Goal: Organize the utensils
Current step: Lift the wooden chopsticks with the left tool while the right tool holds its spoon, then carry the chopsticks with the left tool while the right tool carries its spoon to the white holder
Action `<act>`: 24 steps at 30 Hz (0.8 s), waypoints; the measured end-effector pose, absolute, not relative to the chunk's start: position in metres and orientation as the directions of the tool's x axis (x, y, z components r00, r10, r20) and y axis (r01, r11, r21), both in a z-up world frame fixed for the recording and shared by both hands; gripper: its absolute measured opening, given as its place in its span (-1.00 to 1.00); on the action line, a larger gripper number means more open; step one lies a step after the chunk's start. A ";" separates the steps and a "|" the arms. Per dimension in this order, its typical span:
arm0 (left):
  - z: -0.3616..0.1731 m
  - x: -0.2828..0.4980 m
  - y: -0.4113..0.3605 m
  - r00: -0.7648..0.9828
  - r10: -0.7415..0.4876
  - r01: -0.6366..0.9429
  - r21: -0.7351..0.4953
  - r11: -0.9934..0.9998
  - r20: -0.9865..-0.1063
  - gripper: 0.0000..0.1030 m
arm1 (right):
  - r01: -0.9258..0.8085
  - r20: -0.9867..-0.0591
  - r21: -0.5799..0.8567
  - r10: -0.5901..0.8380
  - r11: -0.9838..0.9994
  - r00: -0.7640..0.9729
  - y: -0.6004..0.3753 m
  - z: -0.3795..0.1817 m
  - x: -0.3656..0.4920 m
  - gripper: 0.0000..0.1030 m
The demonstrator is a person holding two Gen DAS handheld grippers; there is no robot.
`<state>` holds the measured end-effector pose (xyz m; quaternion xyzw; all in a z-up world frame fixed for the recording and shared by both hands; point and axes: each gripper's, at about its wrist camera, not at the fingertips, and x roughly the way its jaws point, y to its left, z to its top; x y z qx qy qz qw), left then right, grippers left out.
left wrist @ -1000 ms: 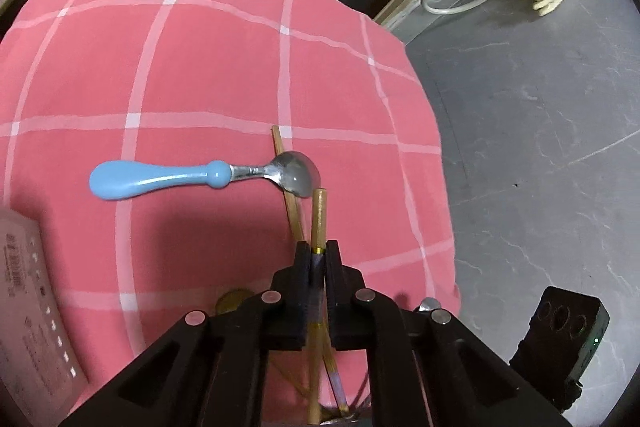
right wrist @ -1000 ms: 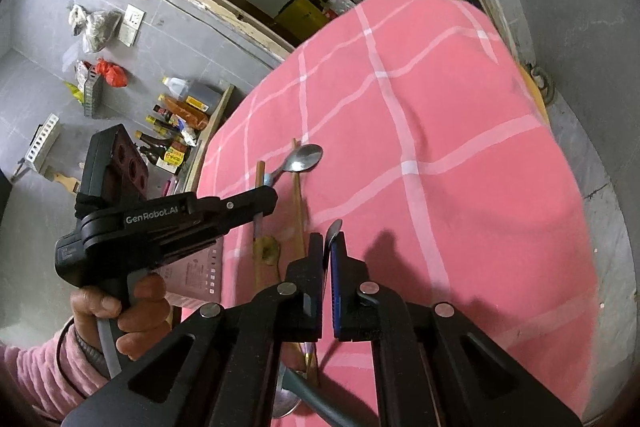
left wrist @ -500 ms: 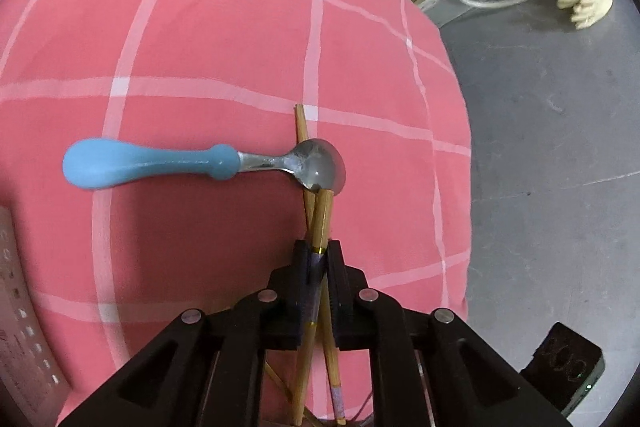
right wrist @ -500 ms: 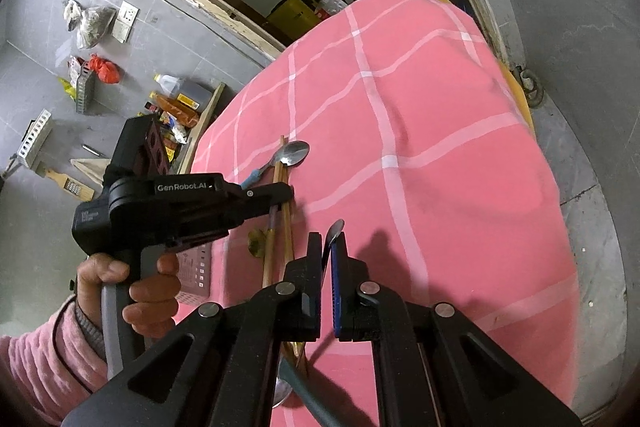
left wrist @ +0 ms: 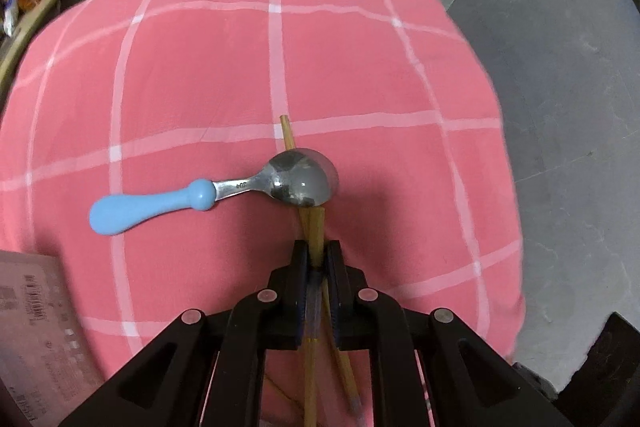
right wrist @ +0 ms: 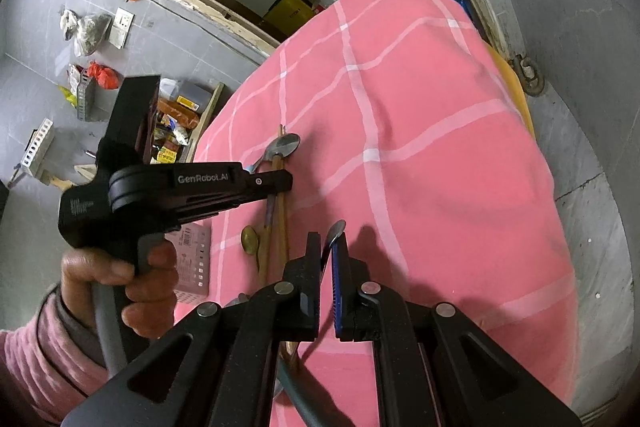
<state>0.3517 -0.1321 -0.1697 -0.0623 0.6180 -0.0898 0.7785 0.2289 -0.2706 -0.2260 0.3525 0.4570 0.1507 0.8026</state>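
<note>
Left claw [left wrist: 316, 255], low centre of the left wrist view, is clamped on a wooden chopstick [left wrist: 317, 227]. Its tip is tucked against the bowl of the blue-handled spoon [left wrist: 208, 193] at mid-frame on the pink-clothed desk [left wrist: 360, 67]. A second chopstick [left wrist: 286, 135] pokes out beyond the bowl.

Right claw [right wrist: 327, 247], low centre of the right view, is closed on a metal spoon handle [right wrist: 334, 229].

My read: you're laying the held stick beside the other. Keep it low and parallel, avoid nudging the spoon bowl, and release only once it lies flat on the cloth.
</note>
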 end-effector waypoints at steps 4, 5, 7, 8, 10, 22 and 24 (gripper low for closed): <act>-0.169 0.338 -0.113 0.271 -0.379 0.058 -0.378 0.924 -0.885 -0.86 | 0.059 -0.626 0.693 0.559 0.718 0.543 -0.269 -0.217 0.222 -0.92; -0.168 0.334 -0.110 0.280 -0.403 0.068 -0.400 0.914 -0.871 -0.86 | 0.050 -0.626 0.687 0.555 0.725 0.547 -0.269 -0.213 0.220 -0.92; -0.164 0.331 -0.106 0.286 -0.428 0.076 -0.425 0.902 -0.858 -0.86 | 0.038 -0.626 0.677 0.547 0.735 0.555 -0.270 -0.206 0.216 -0.93; -0.162 0.328 -0.103 0.296 -0.444 0.075 -0.443 0.893 -0.845 -0.86 | 0.031 -0.624 0.671 0.541 0.741 0.564 -0.269 -0.200 0.213 -0.94; -0.155 0.326 -0.097 0.312 -0.463 0.082 -0.461 0.883 -0.830 -0.86 | 0.019 -0.618 0.663 0.532 0.749 0.579 -0.270 -0.191 0.211 -0.95; -0.100 0.312 -0.045 0.413 -0.500 0.090 -0.513 0.854 -0.761 -0.87 | -0.047 -0.604 0.561 0.448 0.826 0.659 -0.264 -0.123 0.190 -0.96; -0.087 0.313 -0.037 0.444 -0.493 0.095 -0.508 0.856 -0.748 -0.87 | -0.044 -0.603 0.544 0.426 0.838 0.674 -0.262 -0.115 0.188 -0.96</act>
